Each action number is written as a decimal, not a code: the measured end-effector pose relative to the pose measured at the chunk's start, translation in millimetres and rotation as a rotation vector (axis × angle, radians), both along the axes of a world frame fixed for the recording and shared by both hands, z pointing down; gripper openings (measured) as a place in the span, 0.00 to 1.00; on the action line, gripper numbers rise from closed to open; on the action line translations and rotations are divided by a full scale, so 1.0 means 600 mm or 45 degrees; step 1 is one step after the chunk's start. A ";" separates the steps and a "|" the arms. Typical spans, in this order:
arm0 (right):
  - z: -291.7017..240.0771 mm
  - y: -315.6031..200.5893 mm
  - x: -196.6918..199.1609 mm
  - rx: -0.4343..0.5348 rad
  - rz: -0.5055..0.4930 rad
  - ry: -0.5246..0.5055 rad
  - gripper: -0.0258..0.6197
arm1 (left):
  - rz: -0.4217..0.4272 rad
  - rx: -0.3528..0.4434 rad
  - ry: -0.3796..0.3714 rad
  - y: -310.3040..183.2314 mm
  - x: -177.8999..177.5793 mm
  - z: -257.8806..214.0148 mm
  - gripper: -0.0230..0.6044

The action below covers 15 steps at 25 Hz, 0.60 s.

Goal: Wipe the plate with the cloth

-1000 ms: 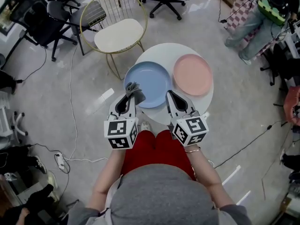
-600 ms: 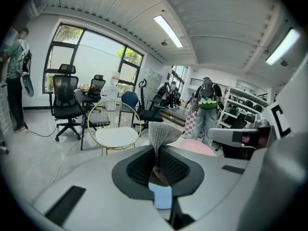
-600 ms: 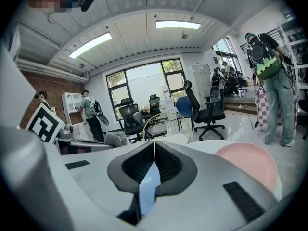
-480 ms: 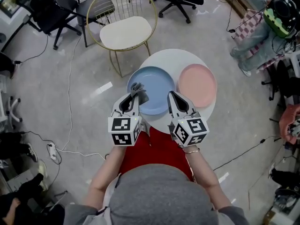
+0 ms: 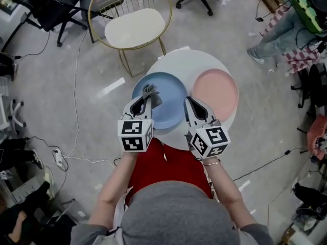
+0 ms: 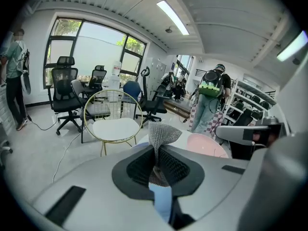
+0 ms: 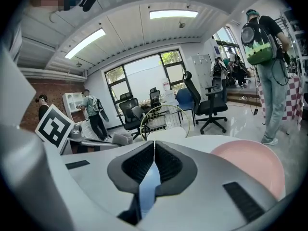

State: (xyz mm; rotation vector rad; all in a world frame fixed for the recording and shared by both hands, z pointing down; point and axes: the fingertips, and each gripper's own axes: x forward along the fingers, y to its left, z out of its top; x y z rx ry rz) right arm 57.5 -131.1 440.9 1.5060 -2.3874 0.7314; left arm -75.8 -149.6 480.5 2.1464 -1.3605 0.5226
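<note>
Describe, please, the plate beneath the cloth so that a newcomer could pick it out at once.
Find the round white table beside the gold-framed chair; two plates lie on it side by side. The one meant is the blue plate on the left, under the grey cloth pinched in the left gripper; its neighbour is the pink plate.

1. Most of the round table (image 5: pixel 202 60) is taken up by a blue plate (image 5: pixel 171 91) and a pink plate (image 5: pixel 215 91), set just beside each other.
2. Bare tabletop is left along the far rim, behind both plates.
3. The blue plate's near-left part is covered by the left gripper (image 5: pixel 147 97) and the cloth (image 6: pixel 162 134) clamped in it.
4. The blue plate's right rim is overhung by the right gripper (image 5: pixel 189 102), jaws closed.
5. Beyond the table's far-left edge, passage is blocked by a wire-backed chair (image 5: pixel 134 27).
</note>
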 end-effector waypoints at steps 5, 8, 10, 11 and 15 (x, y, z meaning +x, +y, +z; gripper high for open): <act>0.018 -0.019 0.016 -0.037 -0.012 -0.009 0.09 | 0.057 -0.040 -0.008 -0.031 0.050 0.023 0.09; 0.030 -0.029 0.029 -0.058 -0.007 -0.017 0.09 | 0.108 -0.063 -0.033 -0.050 0.086 0.042 0.09; 0.037 -0.037 0.040 -0.072 0.005 -0.022 0.09 | 0.141 -0.089 -0.049 -0.061 0.109 0.057 0.09; 0.039 -0.040 0.046 -0.078 0.011 -0.025 0.09 | 0.154 -0.104 -0.054 -0.066 0.118 0.066 0.09; 0.049 -0.050 0.063 -0.103 0.028 -0.035 0.09 | 0.200 -0.173 -0.063 -0.080 0.152 0.105 0.09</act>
